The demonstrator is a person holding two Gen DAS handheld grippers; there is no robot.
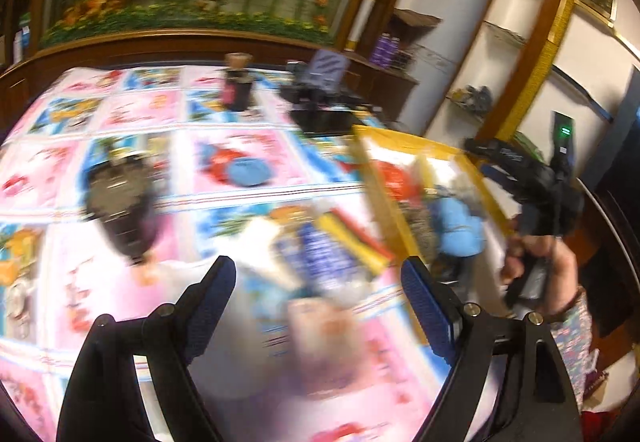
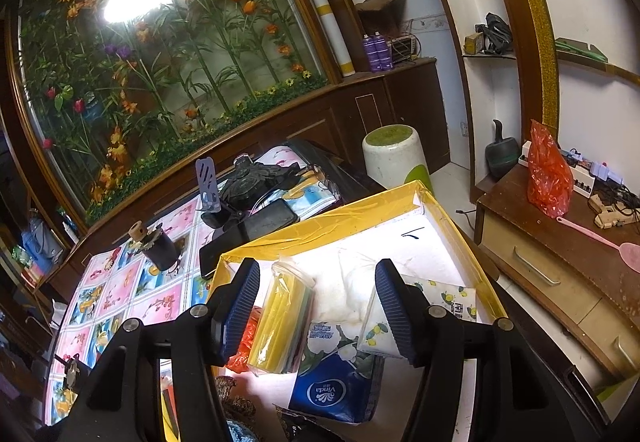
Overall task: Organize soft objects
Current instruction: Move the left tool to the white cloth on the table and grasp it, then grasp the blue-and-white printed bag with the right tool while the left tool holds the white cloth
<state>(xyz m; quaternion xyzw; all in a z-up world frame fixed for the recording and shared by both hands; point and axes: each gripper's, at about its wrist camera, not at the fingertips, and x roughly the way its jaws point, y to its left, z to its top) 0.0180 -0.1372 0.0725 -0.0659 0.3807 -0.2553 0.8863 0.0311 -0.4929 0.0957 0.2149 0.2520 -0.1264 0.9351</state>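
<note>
A yellow-rimmed white box (image 2: 320, 220) stands at the table's right edge and also shows in the left wrist view (image 1: 400, 146). Inside lie a blue Vinda tissue pack (image 2: 334, 382), a yellow cloth roll in clear plastic (image 2: 280, 322), a lemon-print tissue pack (image 2: 448, 296), a white plastic bag (image 2: 352, 286) and something orange (image 2: 246, 338). My right gripper (image 2: 320, 302) is open and empty above the box. My left gripper (image 1: 320, 294) is open and empty over a blurred pile (image 1: 320, 254) of blue, yellow and white soft items on the floral tablecloth.
On the tablecloth (image 1: 120, 114) lie a dark brush-like object (image 1: 120, 202), a blue round thing (image 1: 248, 170), a dark cup (image 2: 160, 248), a phone (image 2: 256, 230) and a phone stand (image 2: 210, 186). A wooden cabinet (image 2: 560, 262) stands right of the box.
</note>
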